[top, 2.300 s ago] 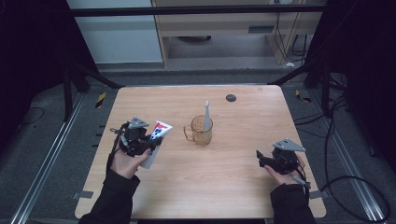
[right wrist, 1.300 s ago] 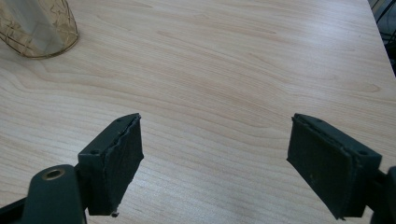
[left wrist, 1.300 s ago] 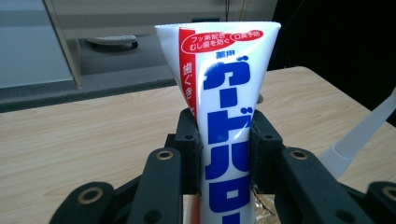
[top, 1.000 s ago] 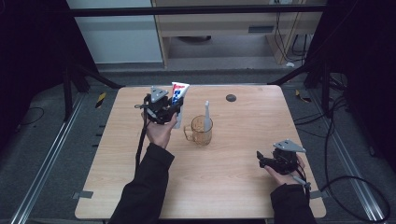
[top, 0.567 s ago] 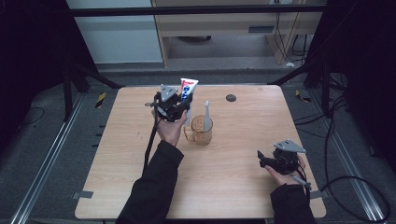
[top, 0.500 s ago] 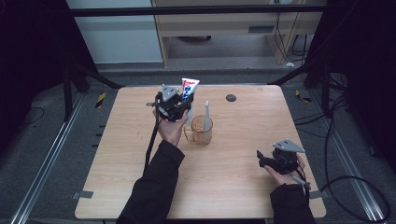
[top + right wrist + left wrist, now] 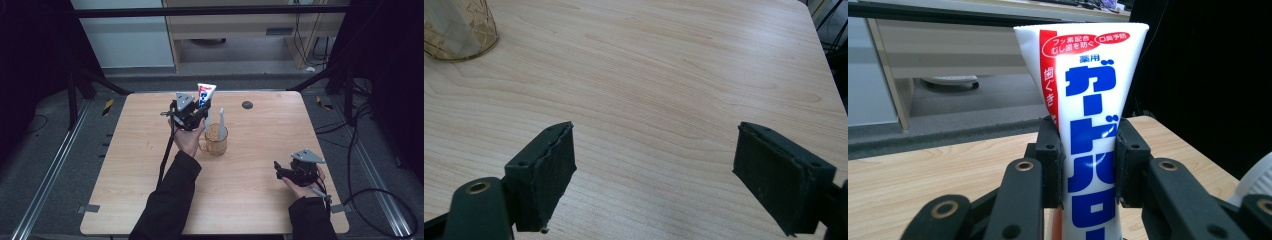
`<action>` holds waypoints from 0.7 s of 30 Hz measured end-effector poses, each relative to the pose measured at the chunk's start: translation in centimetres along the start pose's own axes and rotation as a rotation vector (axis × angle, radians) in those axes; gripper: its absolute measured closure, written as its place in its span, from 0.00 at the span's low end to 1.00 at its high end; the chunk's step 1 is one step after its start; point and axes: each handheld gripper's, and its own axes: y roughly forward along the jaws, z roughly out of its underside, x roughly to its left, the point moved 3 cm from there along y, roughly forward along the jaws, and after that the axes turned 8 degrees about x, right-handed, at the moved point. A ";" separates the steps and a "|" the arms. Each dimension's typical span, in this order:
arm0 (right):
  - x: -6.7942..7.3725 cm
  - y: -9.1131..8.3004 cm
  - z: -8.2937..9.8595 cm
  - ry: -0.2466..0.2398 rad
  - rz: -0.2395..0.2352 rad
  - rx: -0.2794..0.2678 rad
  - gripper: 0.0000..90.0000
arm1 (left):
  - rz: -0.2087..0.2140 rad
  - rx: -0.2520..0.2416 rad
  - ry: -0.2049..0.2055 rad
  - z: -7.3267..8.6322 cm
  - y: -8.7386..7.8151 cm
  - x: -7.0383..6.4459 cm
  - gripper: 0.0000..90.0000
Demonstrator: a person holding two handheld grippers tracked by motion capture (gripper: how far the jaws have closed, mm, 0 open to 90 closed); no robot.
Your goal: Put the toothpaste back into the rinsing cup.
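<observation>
We've got the white-and-blue toothpaste tube (image 7: 1088, 145) pinched in left claw (image 7: 192, 114), upper centre, beside amber glass mug (image 7: 216, 139); drop-in prob. left. Right claw (image 7: 674, 175) spread, idle over wooden worktop (image 7: 260, 170).

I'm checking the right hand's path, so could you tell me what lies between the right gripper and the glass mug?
Nothing: in the high view, only bare wooden table separates the open right gripper from the glass mug. The right gripper view shows the same bare wood.
</observation>
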 end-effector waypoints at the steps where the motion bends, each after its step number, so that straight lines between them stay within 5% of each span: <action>1: 0.0 0.0 0.0 -0.002 0.001 0.000 0.19 | -0.001 0.000 -0.002 0.1 0.1 -0.1 0.77; 21: -0.1 0.1 0.0 -0.003 0.000 -0.004 0.19 | -0.004 -0.027 -0.016 2.0 1.9 -0.9 0.77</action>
